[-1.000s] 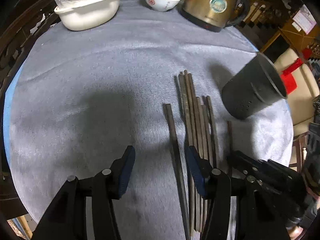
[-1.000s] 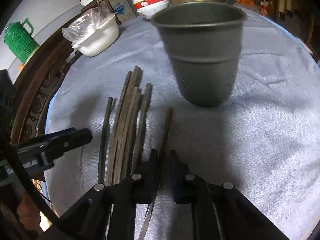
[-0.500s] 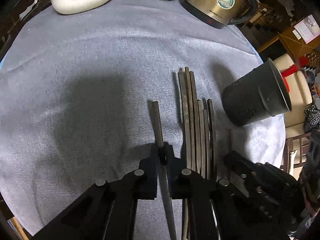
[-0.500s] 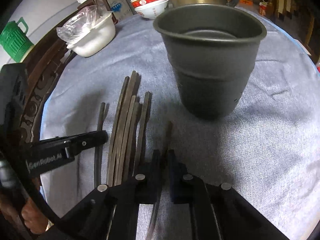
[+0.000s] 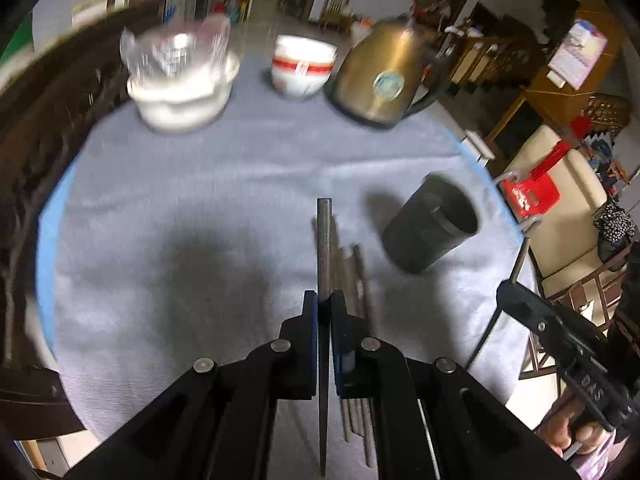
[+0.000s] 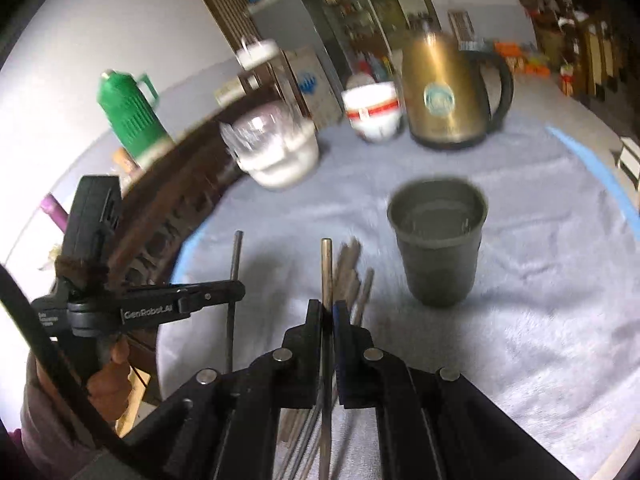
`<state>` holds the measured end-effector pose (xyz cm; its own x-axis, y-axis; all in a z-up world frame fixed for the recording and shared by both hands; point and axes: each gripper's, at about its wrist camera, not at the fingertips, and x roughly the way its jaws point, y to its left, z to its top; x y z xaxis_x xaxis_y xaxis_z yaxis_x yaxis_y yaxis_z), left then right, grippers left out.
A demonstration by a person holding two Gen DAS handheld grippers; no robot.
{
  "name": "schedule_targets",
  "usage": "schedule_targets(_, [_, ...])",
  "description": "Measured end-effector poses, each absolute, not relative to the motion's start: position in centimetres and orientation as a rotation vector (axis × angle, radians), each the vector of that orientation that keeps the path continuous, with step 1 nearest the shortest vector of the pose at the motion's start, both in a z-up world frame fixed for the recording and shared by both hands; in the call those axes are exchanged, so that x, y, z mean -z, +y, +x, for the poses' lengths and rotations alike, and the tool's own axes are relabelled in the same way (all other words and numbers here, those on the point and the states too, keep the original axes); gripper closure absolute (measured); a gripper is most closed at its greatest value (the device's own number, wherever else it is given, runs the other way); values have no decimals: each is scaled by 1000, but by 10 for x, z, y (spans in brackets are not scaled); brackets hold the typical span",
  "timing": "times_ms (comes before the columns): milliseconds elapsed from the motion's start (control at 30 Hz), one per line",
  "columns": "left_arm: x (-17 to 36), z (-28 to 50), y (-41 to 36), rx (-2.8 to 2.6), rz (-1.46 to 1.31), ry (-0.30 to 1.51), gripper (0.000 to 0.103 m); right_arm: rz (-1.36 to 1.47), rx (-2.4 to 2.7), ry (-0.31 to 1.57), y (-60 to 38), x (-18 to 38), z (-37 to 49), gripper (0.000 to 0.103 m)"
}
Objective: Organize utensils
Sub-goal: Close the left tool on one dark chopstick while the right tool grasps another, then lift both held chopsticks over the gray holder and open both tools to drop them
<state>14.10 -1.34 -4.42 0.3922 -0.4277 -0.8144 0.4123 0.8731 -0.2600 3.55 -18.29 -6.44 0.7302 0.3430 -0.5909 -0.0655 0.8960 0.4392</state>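
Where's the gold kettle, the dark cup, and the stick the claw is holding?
gold kettle (image 6: 444,96), right wrist view, on its round sticker.
dark cup (image 6: 438,264), right wrist view, on its outer wall.
chopstick (image 5: 323,240), left wrist view, on the shaft above the left claw (image 5: 324,312).

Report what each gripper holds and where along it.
Left gripper clamps one chopstick around mid-length. Right gripper clamps another chopstick likewise.
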Motion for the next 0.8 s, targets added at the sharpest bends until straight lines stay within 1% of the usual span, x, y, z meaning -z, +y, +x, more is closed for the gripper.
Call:
schedule_targets(167, [2, 123, -20, 549, -18, 923, 97, 438, -199, 575, -202, 34, 6, 97])
schedule_targets(267, [-16, 129, -33, 561, -23, 870, 97, 462, -165, 499, -212, 16, 3, 97])
schedule_targets(467, [-70, 144, -57, 560, -48, 745, 97, 462, -80, 344, -239, -32, -3, 97])
schedule_targets(667, [-105, 159, -87, 591, -98, 655, 97, 459, 30, 256, -269, -62, 7, 97])
schedule_targets(800, [-107, 166, -109, 581, -107, 621, 97, 450, 93, 254, -283, -63, 17, 97])
